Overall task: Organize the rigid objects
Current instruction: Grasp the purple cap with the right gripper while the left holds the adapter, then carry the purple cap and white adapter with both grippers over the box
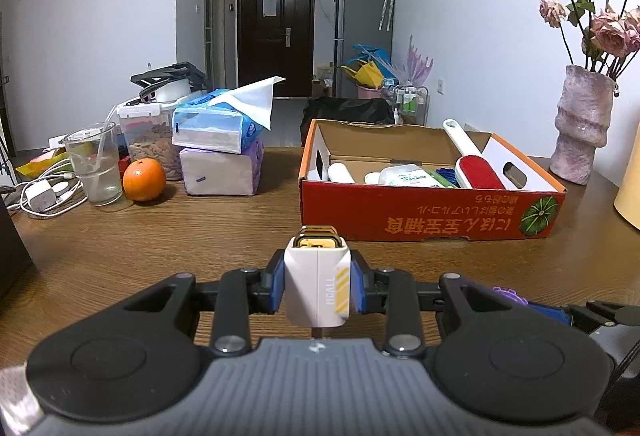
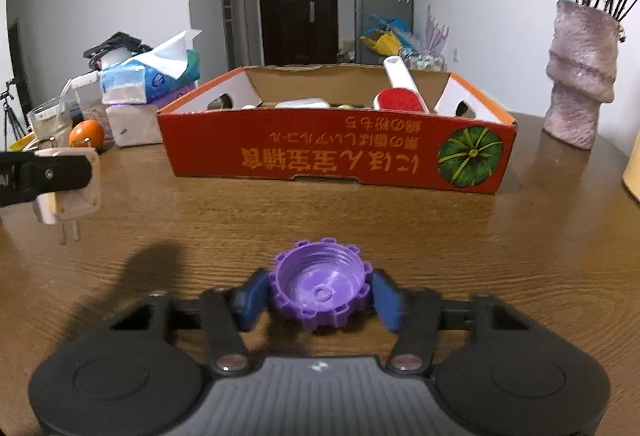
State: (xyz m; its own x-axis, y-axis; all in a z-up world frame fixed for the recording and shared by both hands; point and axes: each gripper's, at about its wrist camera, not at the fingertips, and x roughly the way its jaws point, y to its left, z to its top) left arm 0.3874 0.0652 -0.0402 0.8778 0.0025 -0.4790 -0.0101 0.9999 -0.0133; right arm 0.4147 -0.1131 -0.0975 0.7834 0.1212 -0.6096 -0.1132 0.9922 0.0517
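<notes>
Purple cap point(image 2: 320, 292) between right gripper point(image 2: 318, 298) pads, jaws narrowed, grip uncertain.
Left gripper point(image 1: 318, 286) clamped white charger point(image 1: 317, 282); best squeezed squarely before lifting toward box point(image 2: 336, 160).

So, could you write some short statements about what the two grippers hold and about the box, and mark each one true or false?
1. The left gripper is shut on a white charger. True.
2. The purple cap lies inside the red box. False: it sits on the wooden table, in front of the box, between the pads of the right gripper.
3. A red and white lint brush is in the box. True.
4. The orange is in the box. False: it is on the table, beside a clear plastic cup.
5. The cap has its open side up. True.
</notes>
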